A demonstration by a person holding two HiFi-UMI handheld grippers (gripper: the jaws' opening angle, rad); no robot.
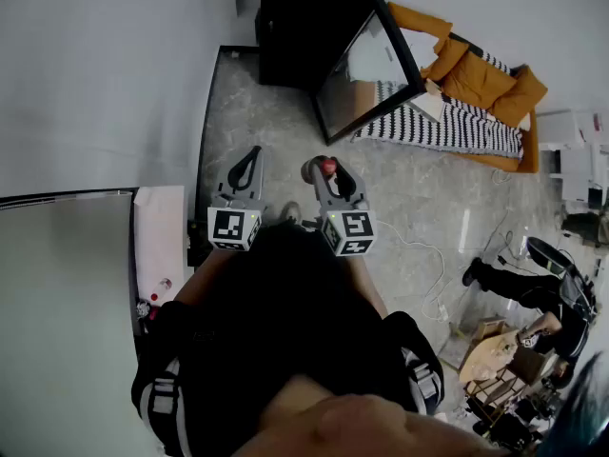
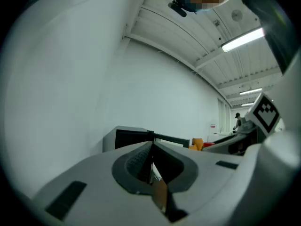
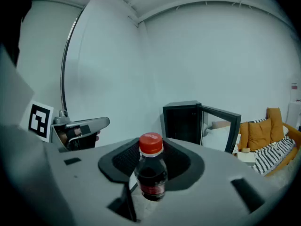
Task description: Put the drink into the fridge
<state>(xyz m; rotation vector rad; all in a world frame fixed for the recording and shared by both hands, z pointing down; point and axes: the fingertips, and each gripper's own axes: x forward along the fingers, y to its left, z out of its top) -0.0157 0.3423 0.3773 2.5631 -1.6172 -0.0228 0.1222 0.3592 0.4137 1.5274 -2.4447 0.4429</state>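
Observation:
The drink is a small dark cola bottle with a red cap. It stands upright between the jaws of my right gripper, which is shut on it. In the head view the right gripper holds the drink above the floor, some way short of the black fridge. The fridge's glass door is swung open to the right. The fridge and its door show ahead in the right gripper view. My left gripper hangs beside the right one. Its jaws meet with nothing between them, as the left gripper view confirms.
An orange sofa with a striped blanket stands right of the fridge. A white counter is at my left, by a grey wall. A cable runs over the marble floor. Another person and clutter are at far right.

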